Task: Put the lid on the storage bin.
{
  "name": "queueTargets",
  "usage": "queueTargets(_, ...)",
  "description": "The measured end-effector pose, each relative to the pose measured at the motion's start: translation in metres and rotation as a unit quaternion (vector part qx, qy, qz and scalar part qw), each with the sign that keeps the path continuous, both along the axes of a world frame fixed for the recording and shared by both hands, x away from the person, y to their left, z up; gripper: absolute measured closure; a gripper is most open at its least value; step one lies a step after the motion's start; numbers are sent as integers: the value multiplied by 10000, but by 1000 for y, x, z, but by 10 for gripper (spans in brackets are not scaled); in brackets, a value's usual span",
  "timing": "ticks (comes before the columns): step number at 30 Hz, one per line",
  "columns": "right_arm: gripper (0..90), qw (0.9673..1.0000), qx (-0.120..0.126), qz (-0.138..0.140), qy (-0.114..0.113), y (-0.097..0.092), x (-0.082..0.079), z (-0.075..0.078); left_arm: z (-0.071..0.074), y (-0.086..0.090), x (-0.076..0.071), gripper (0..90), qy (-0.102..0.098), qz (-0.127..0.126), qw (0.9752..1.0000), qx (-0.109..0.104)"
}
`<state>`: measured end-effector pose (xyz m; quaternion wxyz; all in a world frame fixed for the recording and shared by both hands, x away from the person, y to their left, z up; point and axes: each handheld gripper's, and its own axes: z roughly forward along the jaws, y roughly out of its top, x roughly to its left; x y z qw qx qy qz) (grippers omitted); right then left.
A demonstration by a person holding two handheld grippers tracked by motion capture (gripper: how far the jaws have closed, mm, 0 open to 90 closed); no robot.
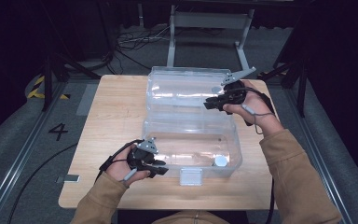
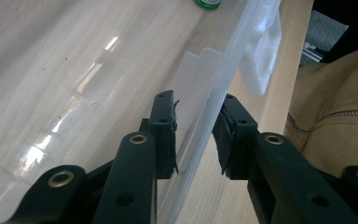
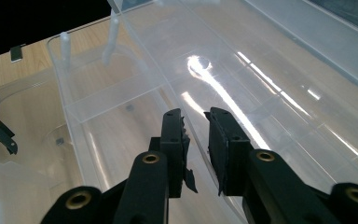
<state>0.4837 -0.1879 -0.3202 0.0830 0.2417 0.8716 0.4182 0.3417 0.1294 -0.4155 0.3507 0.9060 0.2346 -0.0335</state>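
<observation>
Clear plastic box [image 1: 191, 140] sits open in the middle of the wooden table [image 1: 107, 121] in the high view, its lid [image 1: 186, 88] laid back flat behind the base. The left gripper [image 1: 161, 169] is at the base's near-left wall, the right gripper [image 1: 209, 105] at the lid's right part, and a small white cap [image 1: 221, 161] lies inside the base.

In the left gripper view the jaws straddle the box's thin front wall [image 2: 200, 112] — narrowed, with the right pad seemingly just off it, so I cannot tell if they pinch.

In the right gripper view the jaws bracket a clear edge of the lid [image 3: 198, 135], near together — a firm grip isn't certain.

Judging by this, both holds are being set; closing the lid and snapping the latch [image 1: 190, 177] remain.
</observation>
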Motion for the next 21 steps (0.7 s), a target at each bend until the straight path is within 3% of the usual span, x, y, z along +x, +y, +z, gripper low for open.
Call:
queueTargets(8,788,9999,21,114,59,-1,-6,3,1,-1,0,704,30,31,10000,72)
queueTargets(21,794,9996,-35,265,-94,-2,-20,7,1,-1,0,703,14,51,10000,73)
